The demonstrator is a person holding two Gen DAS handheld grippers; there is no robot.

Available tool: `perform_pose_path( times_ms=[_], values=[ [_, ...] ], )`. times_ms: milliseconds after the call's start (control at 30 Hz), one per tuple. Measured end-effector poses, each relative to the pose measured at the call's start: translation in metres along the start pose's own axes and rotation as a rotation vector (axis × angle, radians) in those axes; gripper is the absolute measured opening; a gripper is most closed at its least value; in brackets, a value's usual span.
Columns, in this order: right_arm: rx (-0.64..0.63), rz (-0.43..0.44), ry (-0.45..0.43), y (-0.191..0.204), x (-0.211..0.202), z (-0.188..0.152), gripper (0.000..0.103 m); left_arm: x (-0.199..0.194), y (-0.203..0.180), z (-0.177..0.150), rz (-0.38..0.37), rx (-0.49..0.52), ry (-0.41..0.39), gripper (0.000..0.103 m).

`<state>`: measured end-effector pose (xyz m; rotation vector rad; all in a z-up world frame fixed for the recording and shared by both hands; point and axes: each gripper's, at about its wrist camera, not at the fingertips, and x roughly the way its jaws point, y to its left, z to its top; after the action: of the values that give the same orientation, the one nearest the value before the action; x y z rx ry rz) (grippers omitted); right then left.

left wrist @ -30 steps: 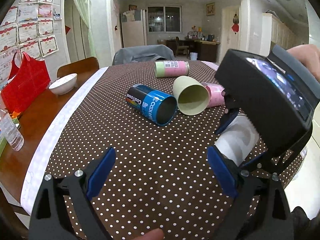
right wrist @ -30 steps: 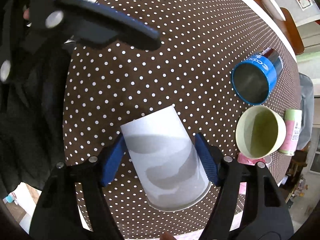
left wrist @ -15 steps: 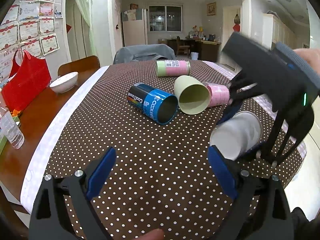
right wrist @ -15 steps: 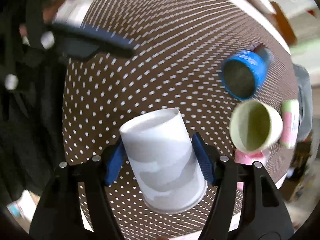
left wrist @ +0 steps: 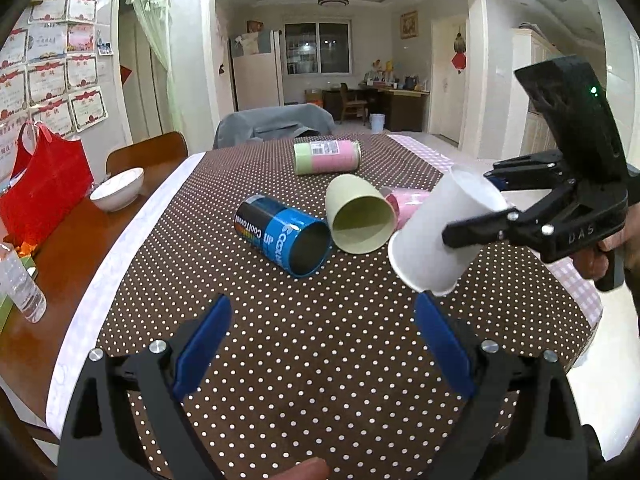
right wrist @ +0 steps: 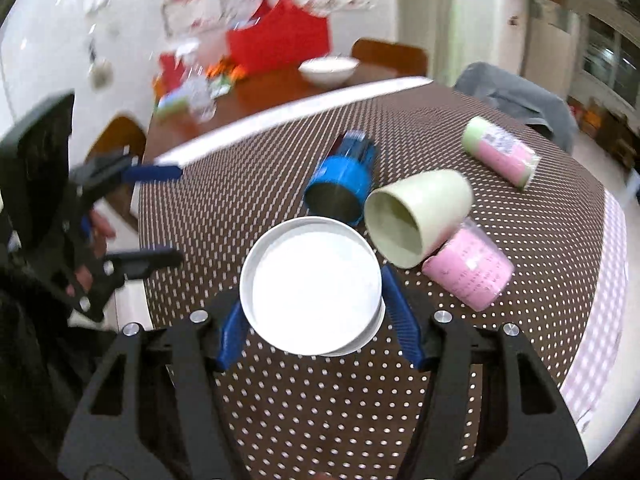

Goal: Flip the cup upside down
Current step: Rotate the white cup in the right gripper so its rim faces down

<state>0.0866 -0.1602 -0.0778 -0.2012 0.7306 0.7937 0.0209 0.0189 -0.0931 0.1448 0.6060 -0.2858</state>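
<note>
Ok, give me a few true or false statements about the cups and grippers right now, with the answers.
1. The right gripper holds the white cup. True.
2. The white cup stands on the table. False: it is held tilted in the air.
3. The left gripper is open, holding nothing. True.
4. The blue cup stands upright. False: it lies on its side.
5. The green cup lies beside the blue cup. True.

Cups you see: five; white cup point(left wrist: 444, 236), green cup point(left wrist: 358, 216), blue cup point(left wrist: 286, 234), two pink ones point(left wrist: 326, 156) point(right wrist: 470, 276)
Bowls: one point(left wrist: 118, 189)
Grippers you hold: two point(left wrist: 320, 354) point(right wrist: 316, 324)
Water bottles: one point(left wrist: 20, 284)
Red bags: one point(left wrist: 46, 192)
</note>
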Motion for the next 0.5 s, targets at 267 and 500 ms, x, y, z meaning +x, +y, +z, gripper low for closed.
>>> perform_pose_path(
  times_ms=[267, 500],
  values=[
    [0.121, -0.097, -0.077, -0.001, -0.017, 0.003, 0.061, -0.006, -0.006, 0.006, 0.005, 0.005, -0.018, 0.091],
    [0.189, -0.166, -0.042, 0.000, -0.010, -0.001, 0.061, -0.006, -0.009, 0.011, -0.002, 0.005, -0.023, 0.091]
  ],
)
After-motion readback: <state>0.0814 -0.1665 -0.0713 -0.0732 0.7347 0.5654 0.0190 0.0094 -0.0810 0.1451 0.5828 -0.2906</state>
